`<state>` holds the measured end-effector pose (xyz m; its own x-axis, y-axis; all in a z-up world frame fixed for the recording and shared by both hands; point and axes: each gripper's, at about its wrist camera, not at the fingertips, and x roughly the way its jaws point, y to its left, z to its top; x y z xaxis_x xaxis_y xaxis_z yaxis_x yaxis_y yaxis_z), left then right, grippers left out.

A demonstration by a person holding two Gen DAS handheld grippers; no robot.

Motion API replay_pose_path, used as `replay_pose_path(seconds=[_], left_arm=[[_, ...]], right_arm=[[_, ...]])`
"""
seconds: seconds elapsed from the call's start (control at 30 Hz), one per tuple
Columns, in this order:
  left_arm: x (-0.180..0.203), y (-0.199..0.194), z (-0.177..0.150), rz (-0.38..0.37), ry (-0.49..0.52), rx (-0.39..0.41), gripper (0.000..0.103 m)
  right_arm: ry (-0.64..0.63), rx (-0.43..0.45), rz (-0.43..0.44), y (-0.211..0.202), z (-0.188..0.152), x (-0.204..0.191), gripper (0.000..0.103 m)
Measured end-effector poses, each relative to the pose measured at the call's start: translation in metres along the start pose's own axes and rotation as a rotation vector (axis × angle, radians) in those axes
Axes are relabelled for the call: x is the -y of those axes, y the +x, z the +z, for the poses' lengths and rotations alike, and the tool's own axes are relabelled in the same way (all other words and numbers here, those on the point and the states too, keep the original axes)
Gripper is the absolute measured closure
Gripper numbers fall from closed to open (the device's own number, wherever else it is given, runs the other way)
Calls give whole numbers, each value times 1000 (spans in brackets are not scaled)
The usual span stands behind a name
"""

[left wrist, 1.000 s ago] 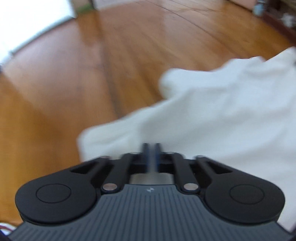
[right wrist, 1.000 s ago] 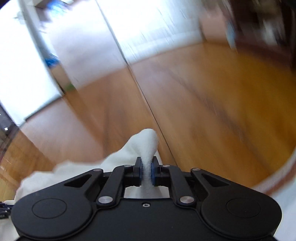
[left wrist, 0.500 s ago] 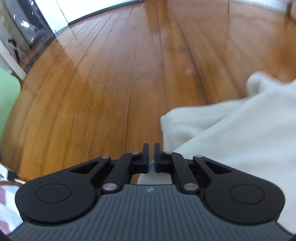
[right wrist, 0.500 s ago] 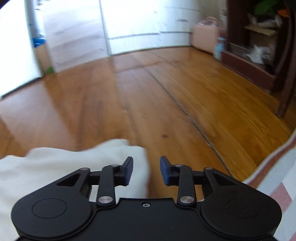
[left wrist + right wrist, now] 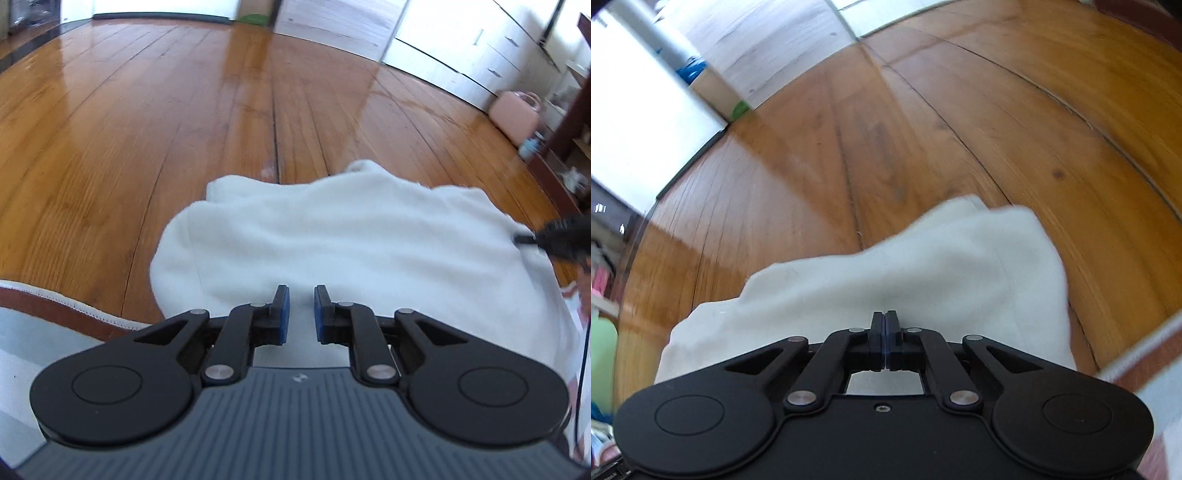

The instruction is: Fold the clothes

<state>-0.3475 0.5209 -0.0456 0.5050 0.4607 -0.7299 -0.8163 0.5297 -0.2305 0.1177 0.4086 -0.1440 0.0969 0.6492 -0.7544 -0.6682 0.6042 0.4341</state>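
Left view, tool: the left tool (image 5: 299,310) has gone from pads nearly touching half a second ago to a narrow gap, with nothing between the pads; it hovers over the near edge of the white garment (image 5: 351,251).
Left view, garment: it lies in a low, rounded heap on the wooden floor (image 5: 184,110), its near part over the rug (image 5: 55,306); a dark tool tip shows at its right edge.
Right view, tool: the right tool (image 5: 885,341) was spread wide half a second ago and is now pressed together; no cloth shows between the pads, and the frame is blurred.
Right view, garment: the garment (image 5: 923,266) spreads ahead, one corner reaching far right.
Meaning: both tools seem to have let go, so a fold looks just laid; whether more folds remain cannot be told.
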Motion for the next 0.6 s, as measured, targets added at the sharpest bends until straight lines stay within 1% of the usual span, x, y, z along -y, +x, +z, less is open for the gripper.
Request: replay_pose_path(seconds=[0.1, 0.2, 0.23, 0.3, 0.33, 0.37, 0.4, 0.43, 0.47, 0.5, 0.53, 0.57, 0.6], left_arm=[[-7, -2, -14, -39, 0, 12, 89], [-19, 2, -10, -109, -41, 31, 89], [-22, 5, -10, -125, -46, 33, 89], [-24, 10, -7, -133, -28, 36, 89], [-25, 11, -5, -131, -17, 37, 89], [-25, 13, -4, -130, -9, 34, 89], [-26, 13, -2, -136, -10, 30, 89], [-27, 12, -1, -145, -13, 25, 89], [-26, 10, 0, -141, -8, 21, 82], [-24, 9, 0, -131, 0, 16, 76], [-23, 7, -1, -121, 9, 12, 63], [-21, 5, -1, -111, 18, 7, 56], [-20, 3, -1, -101, 26, 3, 56]], right_arm=[[-80, 79, -69, -12, 37, -23, 101], [-161, 158, -137, -25, 73, -46, 101], [-181, 205, -167, -32, 89, -54, 101], [-162, 364, -268, -57, 128, -66, 101], [-139, 452, -332, -70, 144, -69, 97], [-110, 528, -387, -83, 158, -69, 78], [-73, 552, -431, -93, 165, -66, 51], [-36, 536, -471, -99, 171, -61, 0], [-11, 517, -507, -103, 173, -55, 2], [-8, 497, -522, -105, 168, -50, 2], [-18, 475, -509, -107, 158, -45, 2], [-31, 452, -484, -109, 144, -38, 2], [-35, 426, -462, -109, 128, -30, 2]])
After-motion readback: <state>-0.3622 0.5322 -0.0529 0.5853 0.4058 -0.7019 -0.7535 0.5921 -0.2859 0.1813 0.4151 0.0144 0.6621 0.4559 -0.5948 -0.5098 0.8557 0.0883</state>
